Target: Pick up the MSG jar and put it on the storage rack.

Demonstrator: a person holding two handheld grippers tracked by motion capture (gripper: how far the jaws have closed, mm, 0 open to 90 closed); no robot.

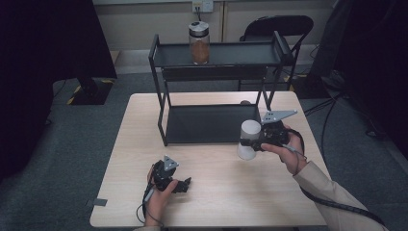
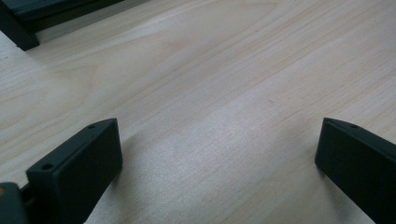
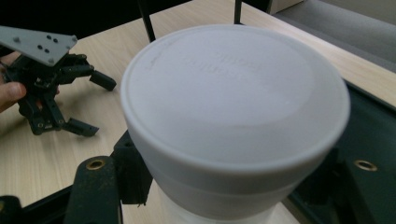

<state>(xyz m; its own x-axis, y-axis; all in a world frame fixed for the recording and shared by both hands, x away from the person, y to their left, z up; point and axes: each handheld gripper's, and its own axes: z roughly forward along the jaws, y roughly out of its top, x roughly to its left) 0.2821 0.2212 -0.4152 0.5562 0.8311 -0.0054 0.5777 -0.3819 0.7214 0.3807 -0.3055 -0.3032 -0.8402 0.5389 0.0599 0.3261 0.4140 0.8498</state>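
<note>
One slip risks dropping the white jar (image 1: 248,139), clamped sideways in the right tool (image 1: 251,143); left tool (image 1: 185,184) gapes idle.

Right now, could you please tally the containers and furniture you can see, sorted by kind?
White cylindrical plastic container: 1
Clear glass jar of brown contents: 1
Black two-tier metal rack: 1
Light wooden table: 1
Black chair: 1
Total: 5

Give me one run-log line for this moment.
right gripper: shut on white container, lifted off table | left gripper: open, empty | rack: jar on top shelf
</note>
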